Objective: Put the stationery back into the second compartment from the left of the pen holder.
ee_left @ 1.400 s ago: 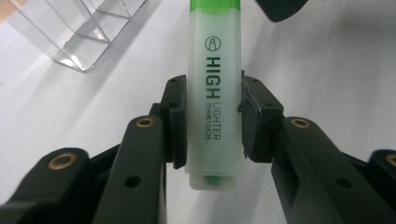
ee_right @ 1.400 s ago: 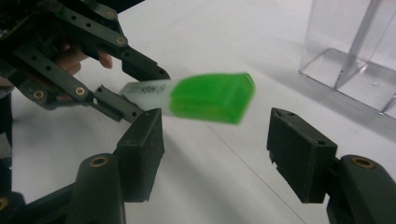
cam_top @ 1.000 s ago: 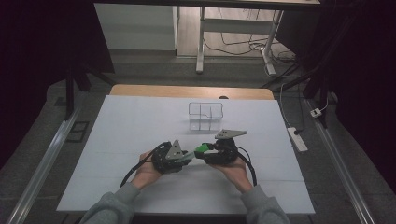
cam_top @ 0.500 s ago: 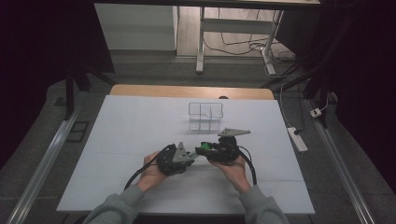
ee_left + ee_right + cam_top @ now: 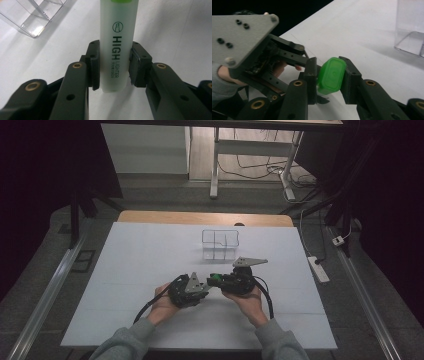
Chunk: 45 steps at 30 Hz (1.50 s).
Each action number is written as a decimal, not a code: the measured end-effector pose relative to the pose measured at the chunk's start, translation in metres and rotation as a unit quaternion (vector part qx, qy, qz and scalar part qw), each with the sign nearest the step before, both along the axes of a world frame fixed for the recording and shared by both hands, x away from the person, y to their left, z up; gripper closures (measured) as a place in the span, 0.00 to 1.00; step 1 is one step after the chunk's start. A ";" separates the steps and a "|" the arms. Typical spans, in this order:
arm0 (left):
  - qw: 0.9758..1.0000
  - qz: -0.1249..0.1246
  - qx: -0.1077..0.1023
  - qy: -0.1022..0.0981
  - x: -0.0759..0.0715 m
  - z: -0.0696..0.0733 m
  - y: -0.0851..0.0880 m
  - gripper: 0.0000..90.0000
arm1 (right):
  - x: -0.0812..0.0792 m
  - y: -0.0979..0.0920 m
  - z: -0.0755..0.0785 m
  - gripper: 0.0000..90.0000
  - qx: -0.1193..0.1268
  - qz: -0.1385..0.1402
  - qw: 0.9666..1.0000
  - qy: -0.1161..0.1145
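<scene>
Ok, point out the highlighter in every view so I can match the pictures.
High view: the highlighter's green cap sits low centre, between the two hand-held tools.
Left gripper view: the highlighter stands centre, its pale barrel clamped between the black jaws.
Right gripper view: the green cap is centre, end-on, gripped between the jaws.
Shared landmark: the clear plastic organizer.
</scene>
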<state>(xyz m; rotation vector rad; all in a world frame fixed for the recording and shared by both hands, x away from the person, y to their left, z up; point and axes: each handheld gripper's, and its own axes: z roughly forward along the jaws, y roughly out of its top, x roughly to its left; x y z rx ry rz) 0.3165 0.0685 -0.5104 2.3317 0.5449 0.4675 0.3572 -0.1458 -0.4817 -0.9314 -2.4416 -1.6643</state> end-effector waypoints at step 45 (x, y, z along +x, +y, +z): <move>0.992 0.085 -0.082 0.046 -0.021 0.014 0.103 0.35 | -0.001 -0.039 0.037 0.82 0.025 -0.057 0.995 -0.081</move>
